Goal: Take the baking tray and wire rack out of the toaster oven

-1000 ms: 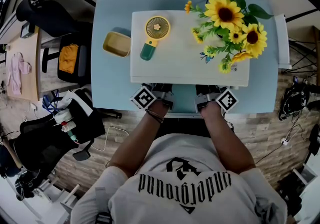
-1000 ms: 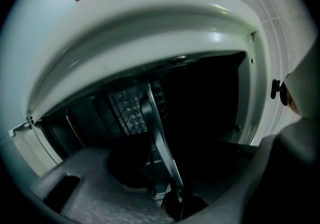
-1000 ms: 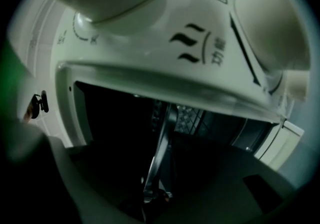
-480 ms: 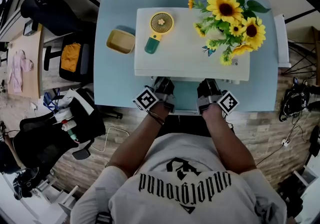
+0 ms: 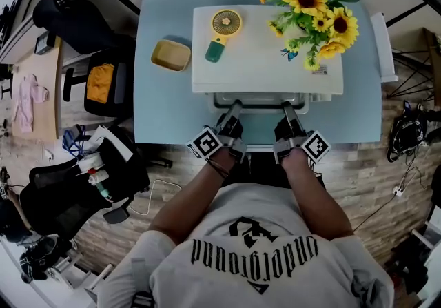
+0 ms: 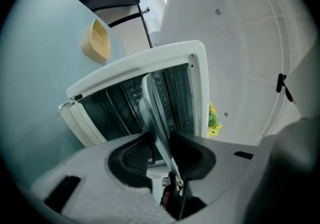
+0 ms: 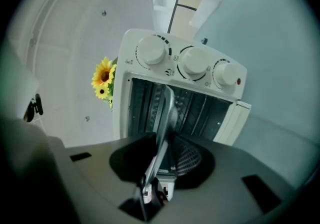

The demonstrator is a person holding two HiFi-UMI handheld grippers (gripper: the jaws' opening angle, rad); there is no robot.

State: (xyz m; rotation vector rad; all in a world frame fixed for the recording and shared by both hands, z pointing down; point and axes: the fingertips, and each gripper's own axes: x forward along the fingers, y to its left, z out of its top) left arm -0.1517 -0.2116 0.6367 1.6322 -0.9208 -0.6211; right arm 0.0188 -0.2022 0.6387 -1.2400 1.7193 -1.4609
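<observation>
We hold the baking tray (image 5: 260, 102) at the mouth of the toaster oven (image 5: 262, 58), with its front strip showing just outside the opening and the rest inside the cavity. Its long axis runs across the oven's front, side to side, so the coming pull should go straight back from the oven toward our body. The left gripper (image 5: 236, 105) is clamped on the tray's near rim toward the oven's left side. The right gripper (image 5: 284, 105) is clamped on the same rim toward the side with the knobs. The two sit level with each other, so neither hand is the nearer one. In the left gripper view the thin silver sheet passes edge-on between the dark pads, and the right gripper view shows the same pinch. We judge that uneven pulling would skew the tray in its slots, so both hands should draw back together. Behind the tray, dark bars cross the cavity. We cannot say for certain which of them are the wire rack, so we take it to lie inside the oven. We can see nothing on the exposed strip of tray. On the oven's top stand a small yellow fan (image 5: 222, 31) and a bunch of sunflowers (image 5: 317, 10). A yellow bowl (image 5: 171, 55) sits on the table (image 5: 165, 114) beside the oven's left wall and looks empty.
</observation>
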